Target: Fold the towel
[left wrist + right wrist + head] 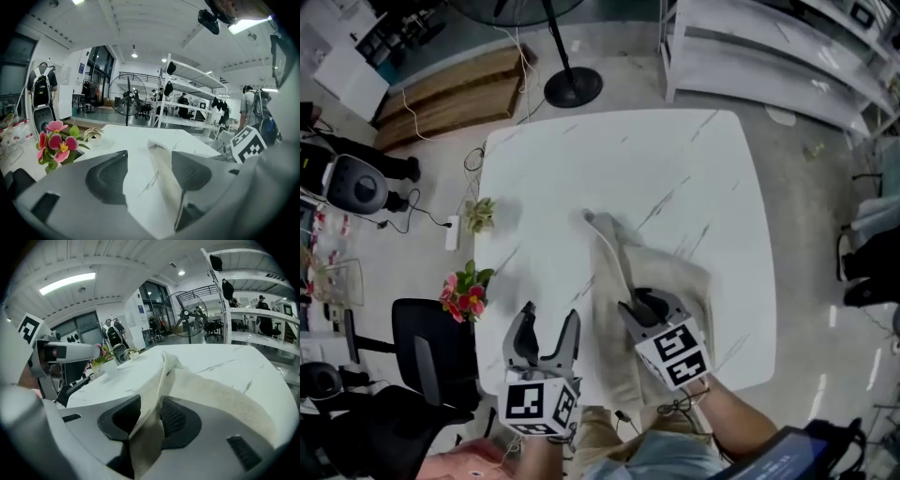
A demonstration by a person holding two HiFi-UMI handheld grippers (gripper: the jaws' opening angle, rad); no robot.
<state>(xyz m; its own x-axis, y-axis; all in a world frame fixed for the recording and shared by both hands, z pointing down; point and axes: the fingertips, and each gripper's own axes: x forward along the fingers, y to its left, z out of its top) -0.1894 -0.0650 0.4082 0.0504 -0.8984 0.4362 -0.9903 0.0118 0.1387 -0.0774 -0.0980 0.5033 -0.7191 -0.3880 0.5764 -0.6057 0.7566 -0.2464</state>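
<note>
A beige towel (670, 272) lies bunched on the near right part of the white marble table (609, 159), with a raised ridge running away toward the table's middle. My right gripper (649, 305) sits at the towel's near end. In the right gripper view a fold of the towel (220, 394) passes up between the two pads of the right gripper (149, 416), which press on it from both sides. My left gripper (549, 323) hovers over bare table left of the towel, jaws wide apart and empty. In the left gripper view, the towel's edge (161, 168) lies beyond the left gripper (149, 176).
A pot of pink flowers (464, 292) and a small green plant (480, 214) stand at the table's left edge. A black chair (422, 356) is beside that edge. A fan's base (573, 87) and white shelving (769, 56) stand beyond the far side.
</note>
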